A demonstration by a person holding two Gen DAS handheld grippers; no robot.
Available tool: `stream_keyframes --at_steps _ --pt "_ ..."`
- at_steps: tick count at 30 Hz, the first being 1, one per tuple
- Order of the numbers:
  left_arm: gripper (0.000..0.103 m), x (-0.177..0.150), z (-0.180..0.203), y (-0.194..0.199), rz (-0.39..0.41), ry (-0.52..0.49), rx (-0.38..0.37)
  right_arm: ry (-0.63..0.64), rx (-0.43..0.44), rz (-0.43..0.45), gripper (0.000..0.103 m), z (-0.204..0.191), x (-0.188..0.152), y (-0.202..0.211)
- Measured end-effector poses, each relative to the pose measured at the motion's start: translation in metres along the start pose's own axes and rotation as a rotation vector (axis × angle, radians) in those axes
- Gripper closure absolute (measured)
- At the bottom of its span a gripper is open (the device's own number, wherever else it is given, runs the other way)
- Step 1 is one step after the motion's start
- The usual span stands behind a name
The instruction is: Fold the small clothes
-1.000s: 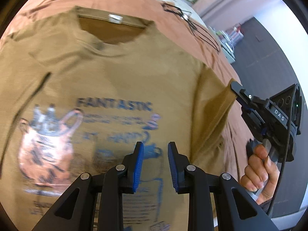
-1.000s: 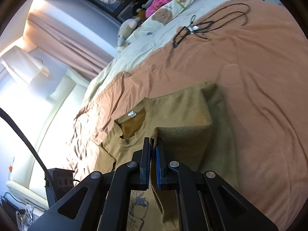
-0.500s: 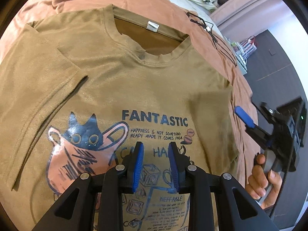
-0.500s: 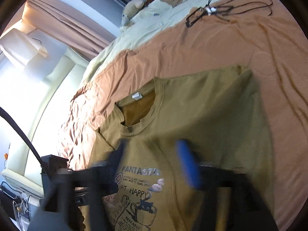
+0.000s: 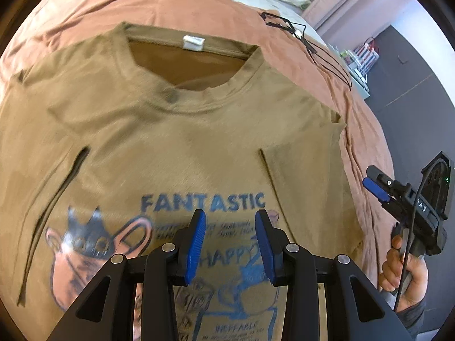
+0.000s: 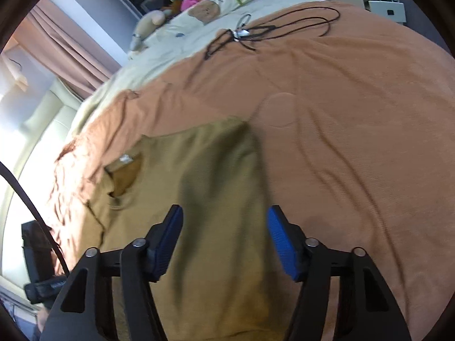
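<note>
- Tan cotton T-shirt (image 5: 176, 142) lies flat, front side up, on the rust-orange bedspread (image 6: 355, 130) of the bed; collar points away from me.
- Print legible in the left wrist view: "FANTASTIC" in blue capitals, "HAPPY" below it partly behind my left tongs, "INEFFABLE" near the lower edge. Smaller lines blurred, unreadable.
- Graphic at left of the text: a dark cat in a pink cup.
- White neck tag (image 5: 193, 42) inside the collar; no writing can be made out on it.
- Letters "DAS" partly readable on the body of my right tongs as seen from the left wrist view.
- Left tongs (image 5: 230, 243): above the chest print, blue pads narrowly apart, having just been opening; nothing between them, no cloth pinched.
- Right tongs (image 6: 224, 244): over the shirt's right side, where the sleeve is folded inward onto the body; pads stand wide, having just been closing a little from wider; no cloth gripped.
- Black cord (image 6: 273, 28) lies on the bedspread well beyond the shirt.
</note>
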State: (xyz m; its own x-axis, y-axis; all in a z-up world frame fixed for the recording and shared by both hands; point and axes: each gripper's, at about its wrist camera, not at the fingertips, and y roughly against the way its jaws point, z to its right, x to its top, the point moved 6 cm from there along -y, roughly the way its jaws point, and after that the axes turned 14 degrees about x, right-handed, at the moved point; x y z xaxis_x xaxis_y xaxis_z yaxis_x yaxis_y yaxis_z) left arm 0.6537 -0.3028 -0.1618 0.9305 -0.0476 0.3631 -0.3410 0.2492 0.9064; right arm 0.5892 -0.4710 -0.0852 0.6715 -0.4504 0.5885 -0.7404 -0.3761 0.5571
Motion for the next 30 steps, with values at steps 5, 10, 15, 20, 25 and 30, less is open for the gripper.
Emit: stream_keyframes --at_steps 5,10,15,20,25,30 --pt "0.065 0.018 0.016 -0.012 0.023 -0.034 0.021 0.028 -0.025 -0.022 0.044 -0.001 0.006 -0.004" --pt "0.065 0.032 0.034 -0.024 0.038 -0.067 0.026 0.064 -0.046 -0.050 0.044 -0.001 0.010 -0.014" --pt "0.063 0.043 0.050 -0.042 0.051 -0.143 0.120 0.110 -0.076 -0.074 0.047 0.001 0.026 -0.032" --pt "0.071 0.044 0.060 -0.052 0.069 -0.182 0.121 0.180 -0.128 -0.107 0.051 0.000 0.043 -0.057" --pt "0.100 0.049 0.059 -0.052 0.076 -0.178 0.109 0.210 -0.140 -0.112 0.057 0.001 0.054 -0.077" --pt "0.100 0.056 0.048 -0.039 0.124 -0.148 0.121 0.220 -0.147 -0.100 0.068 0.003 0.066 -0.088"
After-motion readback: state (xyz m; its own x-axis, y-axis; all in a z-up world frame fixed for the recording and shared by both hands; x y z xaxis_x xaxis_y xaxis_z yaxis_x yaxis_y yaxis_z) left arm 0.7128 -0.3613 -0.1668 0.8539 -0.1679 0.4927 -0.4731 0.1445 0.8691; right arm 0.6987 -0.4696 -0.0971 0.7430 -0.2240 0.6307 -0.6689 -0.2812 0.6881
